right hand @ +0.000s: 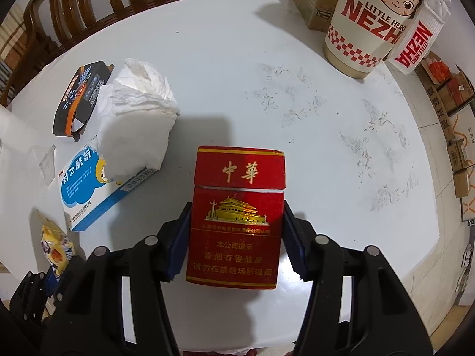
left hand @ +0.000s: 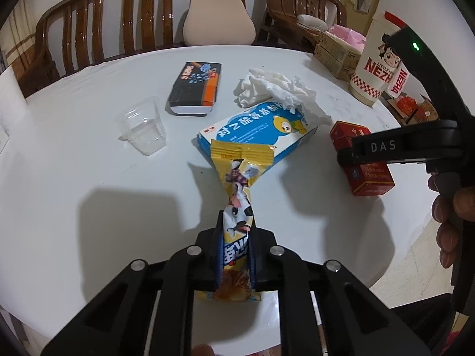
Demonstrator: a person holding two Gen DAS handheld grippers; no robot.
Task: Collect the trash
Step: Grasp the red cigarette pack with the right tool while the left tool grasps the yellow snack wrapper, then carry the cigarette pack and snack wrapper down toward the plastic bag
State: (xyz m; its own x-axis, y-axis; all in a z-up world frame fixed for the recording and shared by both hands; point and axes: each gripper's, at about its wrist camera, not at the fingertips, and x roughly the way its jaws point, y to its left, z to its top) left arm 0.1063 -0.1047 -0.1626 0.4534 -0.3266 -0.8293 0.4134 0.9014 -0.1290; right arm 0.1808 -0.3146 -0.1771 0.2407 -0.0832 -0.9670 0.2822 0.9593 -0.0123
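Step in hand: pick-up of two pieces of trash at once, one per gripper.

Left gripper (left hand: 236, 247): pressed together on the yellow snack wrapper (left hand: 237, 184). The wrapper is pinched near one end; its far end slants away and lies against the blue-and-white medicine box (left hand: 255, 130) on the white worktop (left hand: 89, 154). The grip looks secure, though the wrapper is limp and is likely to hang and swing once raised.

Right gripper (right hand: 236, 237): set around the red cigarette pack (right hand: 236, 216), one pad at each long side. The left pad appears to touch the pack; at the right pad contact cannot be confirmed, since a thin gap may remain. The pack lies flat on the worktop, lid end away from the camera.

Remaining trash on the worktop: crumpled tissue (left hand: 276, 89) resting partly on the medicine box, a black-and-orange box (left hand: 196, 89) and a clear plastic cup (left hand: 142, 130), both well apart from either gripper. A large printed paper bucket (right hand: 371, 23) stands at the far right edge; it seems the likely receptacle, but this is a judgement only.

Next move calls for: completing the squeeze on the pack before lifting, then raising both items clear of the medicine box and tissue and carrying them to the receptacle. Task judged early; most items are uncollected.
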